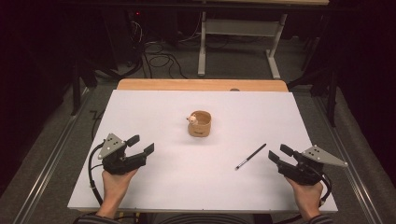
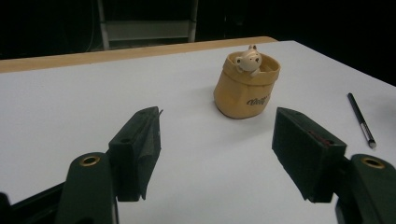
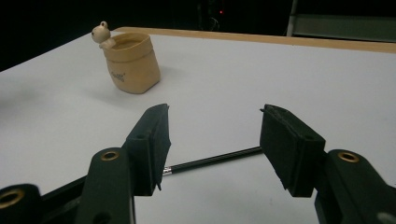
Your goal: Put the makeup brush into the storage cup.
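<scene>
The tan holder (image 1: 200, 124) with a small bear figure on its rim stands mid-table; the black pen (image 1: 251, 156) lies well apart from it, toward the person's right; the right gripper (image 1: 277, 153), jaws spread and empty, sits just beside the pen; the left gripper (image 1: 140, 144), likewise spread, rests well away from the holder.

Ahead of my left gripper (image 1: 141, 144) the white table (image 1: 154, 186) lies bare up to the tan cup (image 1: 200, 124), the one upright obstacle, mid-table. My right gripper (image 1: 279, 153) has the black pen (image 1: 251, 156) lying flat just before its open jaws; around both things the surface is open
</scene>
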Demonstrator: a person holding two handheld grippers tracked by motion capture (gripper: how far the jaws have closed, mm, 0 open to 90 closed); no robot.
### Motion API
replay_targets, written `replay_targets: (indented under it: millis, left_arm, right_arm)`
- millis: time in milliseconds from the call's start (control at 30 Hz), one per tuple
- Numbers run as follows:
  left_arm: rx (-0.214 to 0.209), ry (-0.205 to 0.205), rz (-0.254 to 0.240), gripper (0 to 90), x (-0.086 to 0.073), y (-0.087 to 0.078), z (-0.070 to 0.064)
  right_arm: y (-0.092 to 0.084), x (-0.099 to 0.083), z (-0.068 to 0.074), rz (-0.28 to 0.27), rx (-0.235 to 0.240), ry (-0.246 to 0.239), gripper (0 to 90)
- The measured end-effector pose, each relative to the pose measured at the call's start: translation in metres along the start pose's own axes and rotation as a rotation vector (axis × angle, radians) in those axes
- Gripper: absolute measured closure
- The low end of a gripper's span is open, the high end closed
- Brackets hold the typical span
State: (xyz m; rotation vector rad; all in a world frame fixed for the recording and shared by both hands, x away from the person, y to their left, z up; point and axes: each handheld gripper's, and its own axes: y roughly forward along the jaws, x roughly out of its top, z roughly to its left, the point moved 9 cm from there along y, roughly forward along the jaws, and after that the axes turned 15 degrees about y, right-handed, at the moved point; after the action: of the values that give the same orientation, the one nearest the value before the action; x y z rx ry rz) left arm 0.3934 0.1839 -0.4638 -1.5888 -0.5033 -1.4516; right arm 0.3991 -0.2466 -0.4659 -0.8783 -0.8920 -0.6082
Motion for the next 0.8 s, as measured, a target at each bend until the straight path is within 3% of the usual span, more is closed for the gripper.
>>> replay_targets:
  millis: [800]
  left_arm:
    - [-0.014, 0.011, 0.013, 32.0, 0.001, 0.002, -0.004]
  right_arm:
    - [0.000, 0.011, 0.006, -0.003, 0.010, -0.005, 44.5]
